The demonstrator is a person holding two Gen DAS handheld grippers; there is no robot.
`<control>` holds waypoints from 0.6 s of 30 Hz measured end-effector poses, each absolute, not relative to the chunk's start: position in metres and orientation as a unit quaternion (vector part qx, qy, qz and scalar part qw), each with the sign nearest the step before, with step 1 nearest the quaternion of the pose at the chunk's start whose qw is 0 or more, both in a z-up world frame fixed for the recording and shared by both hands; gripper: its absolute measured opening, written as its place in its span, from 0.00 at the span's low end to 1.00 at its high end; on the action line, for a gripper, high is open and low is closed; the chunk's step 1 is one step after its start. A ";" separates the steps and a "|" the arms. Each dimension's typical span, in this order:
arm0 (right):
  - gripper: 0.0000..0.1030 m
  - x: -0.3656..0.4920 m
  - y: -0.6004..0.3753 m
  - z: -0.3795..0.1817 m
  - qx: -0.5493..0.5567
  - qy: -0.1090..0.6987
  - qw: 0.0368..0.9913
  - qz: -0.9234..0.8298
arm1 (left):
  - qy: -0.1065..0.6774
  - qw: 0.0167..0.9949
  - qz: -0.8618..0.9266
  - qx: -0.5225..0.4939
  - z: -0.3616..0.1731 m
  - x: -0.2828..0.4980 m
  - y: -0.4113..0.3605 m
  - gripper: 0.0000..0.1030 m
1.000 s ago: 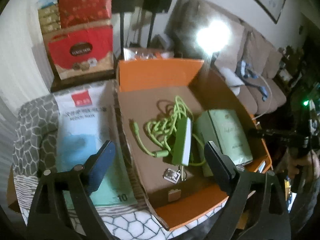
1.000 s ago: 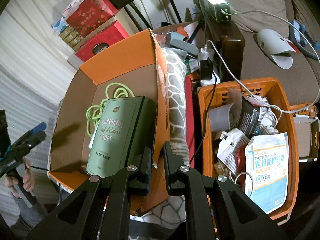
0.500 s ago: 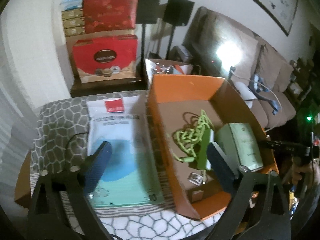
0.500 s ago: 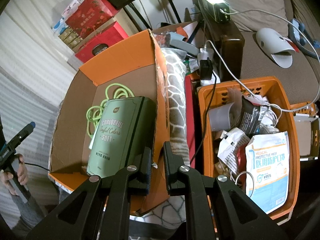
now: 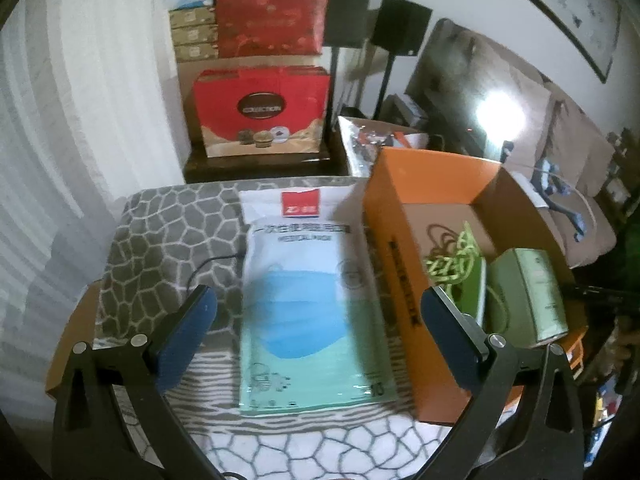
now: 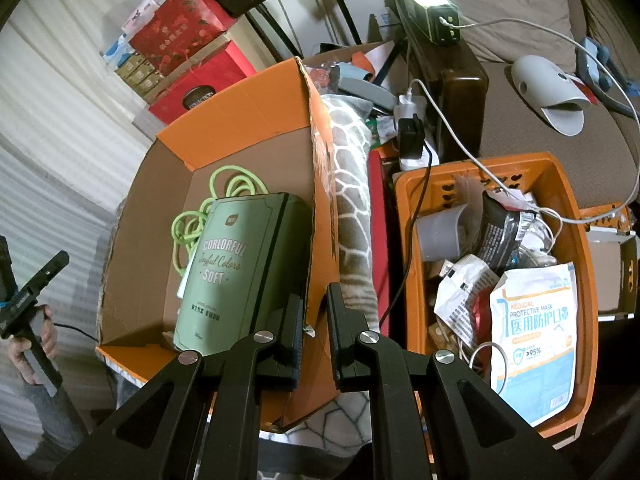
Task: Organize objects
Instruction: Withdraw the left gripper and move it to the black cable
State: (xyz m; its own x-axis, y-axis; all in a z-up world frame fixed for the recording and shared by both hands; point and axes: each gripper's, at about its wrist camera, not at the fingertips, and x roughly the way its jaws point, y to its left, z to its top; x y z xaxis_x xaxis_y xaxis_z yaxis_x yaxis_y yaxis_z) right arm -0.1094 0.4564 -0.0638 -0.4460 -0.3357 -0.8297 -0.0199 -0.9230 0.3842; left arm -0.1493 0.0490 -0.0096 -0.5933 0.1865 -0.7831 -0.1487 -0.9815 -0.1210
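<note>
- The left gripper (image 5: 318, 320) hovers with jaws spread wide and empty above the mask pack (image 5: 312, 300), which lies flat on the patterned tabletop (image 5: 160, 240) just beside the orange box (image 5: 396, 264).
- The right gripper (image 6: 314, 320) has its jaws nearly closed, straddling the box's near wall; whether they pinch it, I cannot tell.
- Likely next: the flat pack offers little to grip, so take one edge, then lift it clear of the box wall.

Two mask packs (image 5: 312, 300) (image 6: 536, 344), one orange box (image 5: 404, 280)
</note>
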 end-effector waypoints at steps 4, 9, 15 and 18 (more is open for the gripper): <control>0.09 -0.109 0.456 -0.065 0.519 -0.171 0.092 -0.833 | -0.023 0.078 0.894 -0.441 -0.013 -0.151 0.033 1.00; 0.09 -0.110 0.456 -0.064 0.519 -0.172 0.091 -0.833 | -0.025 0.058 0.892 -0.448 -0.022 -0.157 0.010 1.00; 0.09 -0.110 0.455 -0.064 0.519 -0.171 0.091 -0.833 | -0.035 0.030 0.882 -0.470 -0.042 -0.170 -0.025 1.00; 0.09 -0.110 0.455 -0.065 0.519 -0.172 0.091 -0.832 | -0.041 0.015 0.878 -0.477 -0.052 -0.177 -0.043 1.00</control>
